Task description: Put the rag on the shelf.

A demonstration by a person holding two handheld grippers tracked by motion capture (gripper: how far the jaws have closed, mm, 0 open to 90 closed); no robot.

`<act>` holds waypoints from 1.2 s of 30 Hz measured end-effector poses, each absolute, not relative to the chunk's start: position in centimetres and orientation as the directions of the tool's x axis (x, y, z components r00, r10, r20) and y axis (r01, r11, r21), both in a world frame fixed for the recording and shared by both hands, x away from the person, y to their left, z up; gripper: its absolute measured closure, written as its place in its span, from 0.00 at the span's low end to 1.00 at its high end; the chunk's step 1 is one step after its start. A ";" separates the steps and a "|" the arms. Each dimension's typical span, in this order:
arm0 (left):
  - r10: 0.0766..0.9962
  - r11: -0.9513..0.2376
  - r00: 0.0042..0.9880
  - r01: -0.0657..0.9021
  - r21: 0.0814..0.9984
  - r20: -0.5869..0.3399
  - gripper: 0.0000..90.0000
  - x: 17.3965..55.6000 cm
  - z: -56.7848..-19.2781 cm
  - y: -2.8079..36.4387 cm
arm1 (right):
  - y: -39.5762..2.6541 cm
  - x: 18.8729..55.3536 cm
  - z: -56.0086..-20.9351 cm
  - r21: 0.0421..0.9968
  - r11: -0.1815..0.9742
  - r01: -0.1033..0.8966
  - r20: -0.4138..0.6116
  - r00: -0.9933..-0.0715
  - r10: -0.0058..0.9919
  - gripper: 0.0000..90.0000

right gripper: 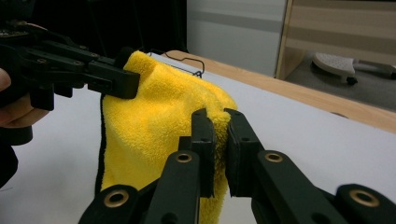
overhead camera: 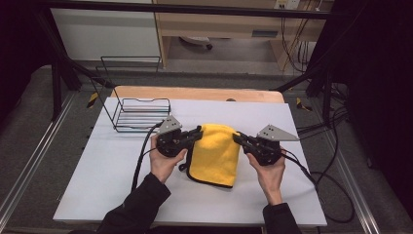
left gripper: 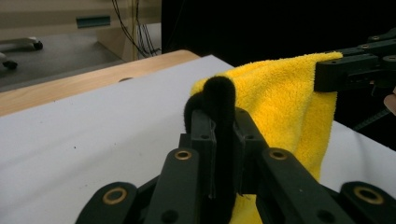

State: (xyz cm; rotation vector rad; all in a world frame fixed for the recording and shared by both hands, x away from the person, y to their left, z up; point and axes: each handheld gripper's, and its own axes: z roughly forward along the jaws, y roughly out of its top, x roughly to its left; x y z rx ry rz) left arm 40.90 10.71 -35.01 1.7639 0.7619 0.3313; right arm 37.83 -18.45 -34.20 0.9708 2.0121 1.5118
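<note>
My left gripper [overhead camera: 197, 132] was clamped tight on one top corner of the yellow towel [overhead camera: 215, 153], pinching its black-trimmed edge, and my right gripper [overhead camera: 238, 138] was closed on the opposite top corner. The towel hung between them, lifted at the top, its lower end draped down toward me onto the white table [overhead camera: 122, 165]. Outward of my left gripper stood a black wire rack [overhead camera: 141, 114], near but apart. Beyond my right gripper the table ran bare to its edge. Ahead, a strip of bare wood showed at the table's far edge. My jaws hid the pinched corners themselves, and the towel covered whatever lay beneath.
</note>
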 end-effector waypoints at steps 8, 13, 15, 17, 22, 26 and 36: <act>0.659 -0.110 0.740 0.273 0.956 -0.135 0.91 39.7 -33.6 12.0 | -17.5 37.6 -32.8 0.963 0.150 0.223 0.040 -0.669 0.742 0.93; 0.671 -0.085 0.730 0.248 0.965 -0.129 0.91 39.3 -32.7 13.0 | -16.6 37.5 -31.7 0.972 0.147 0.184 0.017 -0.680 0.733 0.93; 0.683 -0.076 0.722 0.225 0.971 -0.113 0.91 39.0 -32.2 13.7 | -15.9 37.6 -31.1 0.976 0.146 0.164 0.006 -0.686 0.727 0.92; 0.685 -0.073 0.720 0.218 0.973 -0.110 0.91 38.9 -32.0 13.9 | -15.7 37.6 -31.0 0.977 0.144 0.157 0.004 -0.688 0.726 0.93; 0.702 -0.041 0.704 0.195 0.980 -0.111 0.91 38.6 -31.3 15.2 | -14.5 37.8 -30.3 0.983 0.129 0.129 -0.003 -0.695 0.719 0.93; 0.718 -0.020 0.687 0.183 0.983 -0.113 0.91 38.5 -30.8 16.3 | -13.5 38.1 -29.7 0.986 0.125 0.110 -0.011 -0.706 0.708 0.93; 0.753 0.007 0.649 0.154 0.988 -0.107 0.91 38.0 -29.9 19.2 | -10.1 38.8 -28.6 0.992 0.108 0.070 -0.024 -0.727 0.687 0.92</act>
